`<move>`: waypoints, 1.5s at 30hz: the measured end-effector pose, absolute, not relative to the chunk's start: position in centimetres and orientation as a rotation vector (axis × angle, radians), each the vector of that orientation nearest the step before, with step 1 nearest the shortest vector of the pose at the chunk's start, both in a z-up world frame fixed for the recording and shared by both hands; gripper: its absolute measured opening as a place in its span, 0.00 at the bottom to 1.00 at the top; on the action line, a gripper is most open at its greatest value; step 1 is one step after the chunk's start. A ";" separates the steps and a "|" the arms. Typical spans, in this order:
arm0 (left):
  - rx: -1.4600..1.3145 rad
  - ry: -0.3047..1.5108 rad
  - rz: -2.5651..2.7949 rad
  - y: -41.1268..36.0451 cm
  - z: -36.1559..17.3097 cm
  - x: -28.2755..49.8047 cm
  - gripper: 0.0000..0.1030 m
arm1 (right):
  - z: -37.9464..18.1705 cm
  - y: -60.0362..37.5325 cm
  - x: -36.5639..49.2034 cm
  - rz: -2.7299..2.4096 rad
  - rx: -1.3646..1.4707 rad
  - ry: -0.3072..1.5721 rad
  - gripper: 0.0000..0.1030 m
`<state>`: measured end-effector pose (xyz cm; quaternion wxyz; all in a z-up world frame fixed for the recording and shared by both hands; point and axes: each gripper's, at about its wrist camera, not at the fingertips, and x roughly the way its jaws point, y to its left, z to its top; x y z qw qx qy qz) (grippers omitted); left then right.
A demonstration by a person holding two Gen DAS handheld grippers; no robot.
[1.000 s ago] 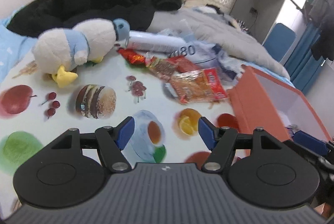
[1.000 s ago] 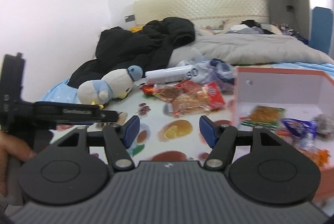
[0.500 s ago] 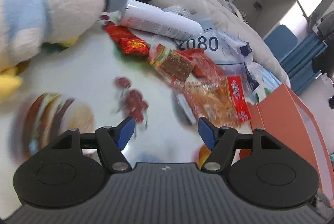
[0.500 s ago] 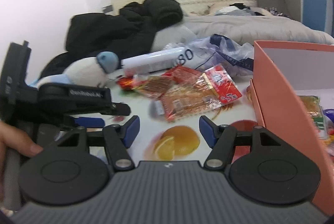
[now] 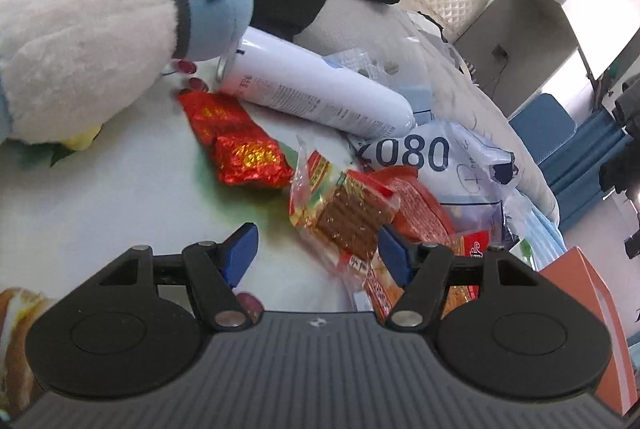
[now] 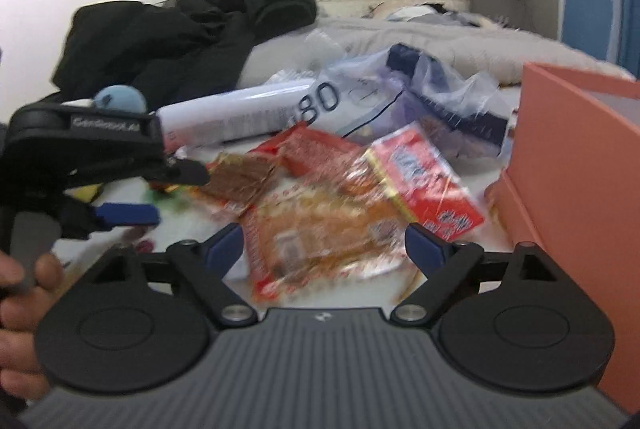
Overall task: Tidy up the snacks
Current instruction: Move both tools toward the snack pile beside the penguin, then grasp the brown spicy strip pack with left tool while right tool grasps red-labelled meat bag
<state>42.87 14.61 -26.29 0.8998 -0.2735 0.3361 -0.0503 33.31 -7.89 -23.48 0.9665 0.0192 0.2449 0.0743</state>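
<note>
Your snacks lie heaped mid-frame: the brown wafer pack (image 5: 344,217) sits at the open, empty left claw (image 5: 318,249), and the orange snack bag (image 6: 320,233) lies between the right claw (image 6: 324,243) jaws, which are opening and not yet pressing it. Overlapping wrappers could drag neighbours along. The white canister (image 5: 316,93), plush penguin (image 5: 92,41) and plastic bag (image 6: 400,97) crowd the upper frame; the orange box (image 6: 580,165) waits at right.

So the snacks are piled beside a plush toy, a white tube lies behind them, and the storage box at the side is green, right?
Not quite: the storage box is orange, not green, as the right wrist view shows. The rest holds: in the left wrist view the snacks lie beside the plush toy, with the white tube behind them.
</note>
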 end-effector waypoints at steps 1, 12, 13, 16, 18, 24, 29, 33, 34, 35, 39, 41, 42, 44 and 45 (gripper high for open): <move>-0.551 0.695 -0.107 14.4 -26.3 43.1 0.69 | -23.5 -7.7 33.7 0.153 0.031 0.497 0.87; -0.415 0.698 -0.035 12.9 -26.8 45.0 0.20 | -25.0 -6.0 36.8 0.194 -0.042 0.657 1.00; -0.425 0.698 -0.034 13.0 -26.9 45.1 0.18 | -25.0 -6.1 36.8 0.198 -0.038 0.659 1.00; -0.457 0.709 -0.041 13.4 -27.0 44.7 0.09 | -25.0 -6.2 36.7 0.210 -0.028 0.661 0.94; -0.459 0.711 -0.043 13.6 -27.0 43.9 0.06 | -25.0 -6.1 36.5 0.225 -0.038 0.653 0.77; -0.449 0.693 -0.044 13.8 -26.3 40.8 0.03 | -24.4 -5.7 35.6 0.258 -0.046 0.639 0.43; -0.452 0.655 -0.040 13.9 -24.7 37.6 0.02 | -23.8 -6.3 34.3 0.256 -0.010 0.657 0.36; -0.448 0.637 -0.031 13.9 -23.6 34.6 0.02 | -23.4 -7.0 32.4 0.264 0.003 0.677 0.34; -0.457 0.637 -0.027 13.9 -23.4 33.9 0.02 | -23.3 -7.2 31.9 0.266 0.003 0.682 0.34; -0.474 0.637 -0.021 14.0 -23.3 32.9 0.02 | -23.3 -7.3 31.3 0.268 -0.001 0.688 0.33; -0.536 0.644 0.010 14.5 -23.0 29.0 0.02 | -22.9 -7.8 28.6 0.287 -0.014 0.708 0.33; -0.589 0.657 0.012 14.8 -23.1 27.0 0.02 | -22.6 -7.9 27.1 0.299 -0.033 0.714 0.33; -0.592 0.661 0.024 14.8 -23.1 26.0 0.02 | -22.5 -7.9 26.2 0.309 -0.047 0.717 0.33; -0.595 0.661 0.038 14.6 -22.8 23.7 0.02 | -22.3 -7.9 24.5 0.329 -0.075 0.720 0.33; -0.591 0.673 0.049 14.4 -22.7 22.7 0.02 | -22.1 -8.0 23.5 0.342 -0.091 0.718 0.33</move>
